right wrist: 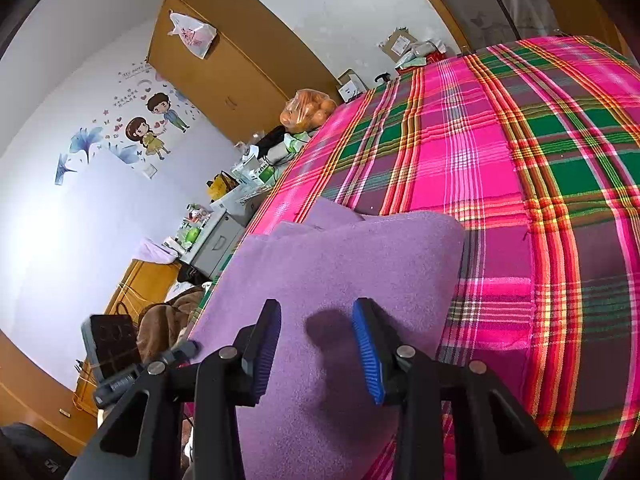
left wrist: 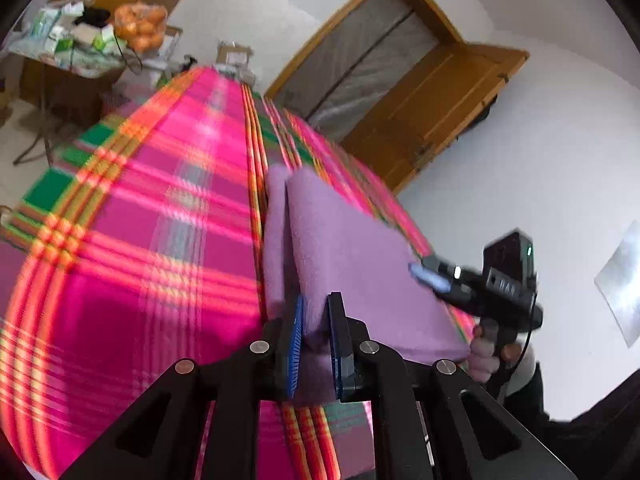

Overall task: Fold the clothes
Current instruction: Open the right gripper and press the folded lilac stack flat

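A folded purple fleece cloth (left wrist: 360, 264) lies on a bed covered with a pink, green and orange plaid sheet (left wrist: 140, 220). My left gripper (left wrist: 315, 334) is shut on the near edge of the cloth, which bunches between its blue pads. The right gripper (left wrist: 432, 278) shows in the left wrist view at the cloth's right edge. In the right wrist view the cloth (right wrist: 340, 264) lies under my right gripper (right wrist: 316, 344), whose jaws stand open above it with nothing between them. The plaid sheet (right wrist: 520, 160) spreads beyond.
A cluttered side table with a bag of oranges (left wrist: 140, 26) stands past the bed's far left. A wooden door (left wrist: 432, 92) is at the right. In the right wrist view a wooden wardrobe (right wrist: 232, 68), boxes and a bedside cabinet (right wrist: 216, 240) line the bed's left side.
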The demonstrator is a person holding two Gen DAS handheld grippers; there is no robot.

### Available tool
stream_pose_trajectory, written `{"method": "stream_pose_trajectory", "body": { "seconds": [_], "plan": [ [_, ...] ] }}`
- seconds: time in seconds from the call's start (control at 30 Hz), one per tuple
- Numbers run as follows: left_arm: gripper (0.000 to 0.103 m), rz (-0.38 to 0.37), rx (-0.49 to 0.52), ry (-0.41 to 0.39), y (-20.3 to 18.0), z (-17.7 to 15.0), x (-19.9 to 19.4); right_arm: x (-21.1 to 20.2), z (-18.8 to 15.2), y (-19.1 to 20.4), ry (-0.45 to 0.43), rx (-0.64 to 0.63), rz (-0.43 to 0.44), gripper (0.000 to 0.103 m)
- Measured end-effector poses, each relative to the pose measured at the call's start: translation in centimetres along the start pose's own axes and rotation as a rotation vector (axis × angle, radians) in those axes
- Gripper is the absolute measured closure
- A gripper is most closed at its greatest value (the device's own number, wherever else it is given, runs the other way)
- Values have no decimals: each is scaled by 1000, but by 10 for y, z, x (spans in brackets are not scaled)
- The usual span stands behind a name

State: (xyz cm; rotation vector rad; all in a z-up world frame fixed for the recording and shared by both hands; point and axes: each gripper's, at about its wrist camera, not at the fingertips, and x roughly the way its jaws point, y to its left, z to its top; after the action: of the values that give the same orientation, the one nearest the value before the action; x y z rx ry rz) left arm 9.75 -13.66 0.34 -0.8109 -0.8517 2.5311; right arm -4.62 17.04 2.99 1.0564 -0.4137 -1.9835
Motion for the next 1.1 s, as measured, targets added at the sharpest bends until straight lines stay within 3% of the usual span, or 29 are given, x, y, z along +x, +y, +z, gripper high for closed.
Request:
{"method": "stream_pose_trajectory", "body": {
  "seconds": [0.1, 0.23, 0.33, 0.43, 0.6, 0.77, 1.1],
  "plan": [
    [91, 19, 22, -39, -5, 18, -2, -1, 0, 1, -1, -6, -3, 65],
    [91, 17, 141, -34, -26, 43, 11, -2, 0, 3, -11, -7, -7, 65],
    [91, 24, 228, 8, -37, 57, 38, -6, 0, 5, -30, -15, -26, 65],
    [91, 100, 266, 76, -33, 68, 74, -6, 3, 8, -44, -35, -58, 65],
    [91, 130, 226, 130, -13, 72, 98, -1, 16, 12, -96, -117, -189, 65],
    [90, 103, 149, 151, -3, 67, 99, 28, 26, -4, -50, -121, -328, 66],
    [91, 127, 129, 151, -6, 63, 99, 47, 36, -13, 8, -88, -327, 68]
  ]
}}
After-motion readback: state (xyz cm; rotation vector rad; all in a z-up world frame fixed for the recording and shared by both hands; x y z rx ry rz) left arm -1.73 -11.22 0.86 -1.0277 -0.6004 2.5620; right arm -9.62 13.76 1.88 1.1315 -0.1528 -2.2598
